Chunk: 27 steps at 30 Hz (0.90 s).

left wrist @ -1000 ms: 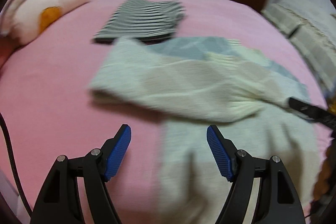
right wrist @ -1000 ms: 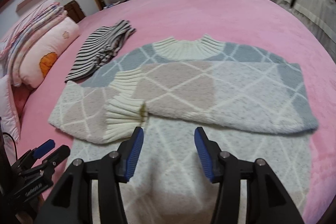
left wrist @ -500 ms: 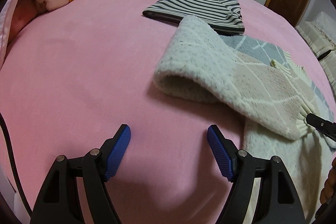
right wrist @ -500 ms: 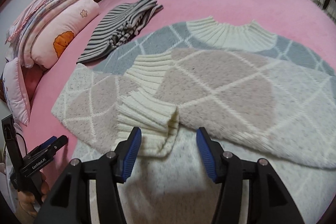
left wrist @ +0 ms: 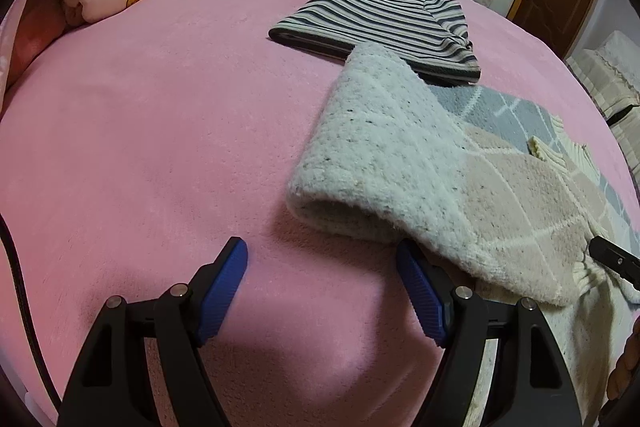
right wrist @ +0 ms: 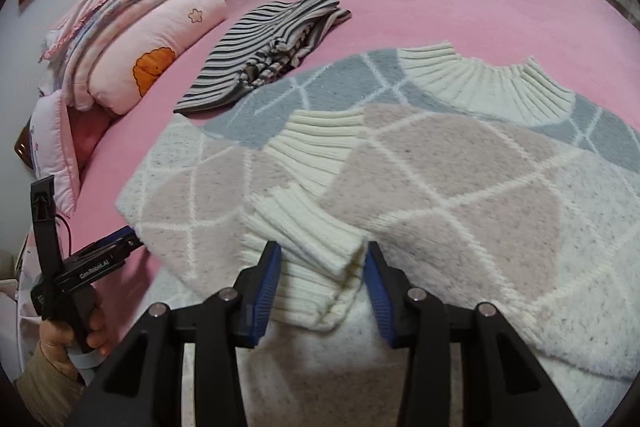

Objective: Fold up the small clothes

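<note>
A cream, pink and grey diamond-pattern sweater (right wrist: 460, 187) lies flat on the pink bed with both sleeves folded across its chest. Its ribbed cuffs (right wrist: 308, 239) overlap near the middle. My right gripper (right wrist: 322, 281) is open, its jaws either side of the lower cuff, low over the sweater. My left gripper (left wrist: 322, 287) is open over bare bedspread, at the folded left sleeve's edge (left wrist: 384, 163); its right finger (left wrist: 420, 291) is next to the fold. The left gripper also shows in the right wrist view (right wrist: 116, 247).
A folded striped garment (left wrist: 384, 23) lies beyond the sweater, also in the right wrist view (right wrist: 272, 55). Pillows and folded quilts (right wrist: 132, 39) sit at the bed's left. The pink bedspread (left wrist: 160, 131) stretches left of the sweater. Wardrobe doors and a brown door stand behind.
My left gripper has swung left and down to the sleeve fold's edge. My right gripper has moved forward and down onto the overlapping cuffs. Both stay open.
</note>
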Each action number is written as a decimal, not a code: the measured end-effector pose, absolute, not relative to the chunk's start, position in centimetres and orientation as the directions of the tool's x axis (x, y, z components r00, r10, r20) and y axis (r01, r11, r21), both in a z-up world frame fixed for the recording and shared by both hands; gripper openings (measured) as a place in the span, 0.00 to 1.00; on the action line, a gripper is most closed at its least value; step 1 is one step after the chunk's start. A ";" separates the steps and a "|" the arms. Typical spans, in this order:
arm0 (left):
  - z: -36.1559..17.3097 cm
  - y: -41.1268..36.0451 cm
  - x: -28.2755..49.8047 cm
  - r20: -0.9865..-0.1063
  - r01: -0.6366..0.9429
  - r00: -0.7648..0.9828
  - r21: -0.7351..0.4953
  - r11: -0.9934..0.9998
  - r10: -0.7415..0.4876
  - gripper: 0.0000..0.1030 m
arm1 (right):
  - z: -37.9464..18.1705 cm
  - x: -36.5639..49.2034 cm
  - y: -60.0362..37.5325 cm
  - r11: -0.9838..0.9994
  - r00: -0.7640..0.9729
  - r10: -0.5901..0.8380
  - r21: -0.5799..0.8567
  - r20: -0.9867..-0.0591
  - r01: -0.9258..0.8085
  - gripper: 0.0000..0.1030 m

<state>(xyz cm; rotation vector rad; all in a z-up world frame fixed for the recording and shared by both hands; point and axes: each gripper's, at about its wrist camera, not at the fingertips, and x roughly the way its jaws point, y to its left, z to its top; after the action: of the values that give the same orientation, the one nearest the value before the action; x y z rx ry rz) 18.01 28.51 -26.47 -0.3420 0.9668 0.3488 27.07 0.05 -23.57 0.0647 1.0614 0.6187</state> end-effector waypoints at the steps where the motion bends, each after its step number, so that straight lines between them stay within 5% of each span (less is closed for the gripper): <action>1: -26.5 28.5 18.1 -0.842 -0.434 0.522 -0.126 0.892 0.135 0.73 | -23.7 27.2 0.1 0.828 0.332 0.509 0.345 -0.794 -0.442 0.41; 3: -26.5 28.5 18.1 -0.843 -0.432 0.521 -0.123 0.893 0.136 0.74 | -23.8 27.5 -0.1 0.820 0.323 0.528 0.373 -0.785 -0.434 0.32; 4: -26.5 28.5 18.1 -0.843 -0.431 0.520 -0.121 0.894 0.137 0.74 | -23.7 27.5 -0.2 0.814 0.315 0.540 0.388 -0.780 -0.433 0.12; 5: -26.5 28.5 18.2 -0.843 -0.430 0.520 -0.119 0.895 0.138 0.74 | -23.5 27.4 -0.4 0.801 0.303 0.560 0.410 -0.771 -0.436 0.08; 18: -25.6 28.0 19.3 -0.846 -0.457 0.520 -0.162 0.875 0.115 0.74 | -8.7 25.7 1.5 0.816 0.562 0.502 0.144 -0.657 -0.559 0.07; 27: -24.2 24.8 21.9 -0.836 -0.404 0.545 -0.188 0.895 0.070 0.74 | -3.5 27.6 -3.2 0.902 0.717 0.365 0.036 -0.594 -0.429 0.07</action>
<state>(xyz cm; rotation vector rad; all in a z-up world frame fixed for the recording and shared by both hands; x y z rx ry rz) 21.86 24.85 -24.17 -0.3831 0.9586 0.2892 27.61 -3.19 -3.47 -0.1076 0.6339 0.4401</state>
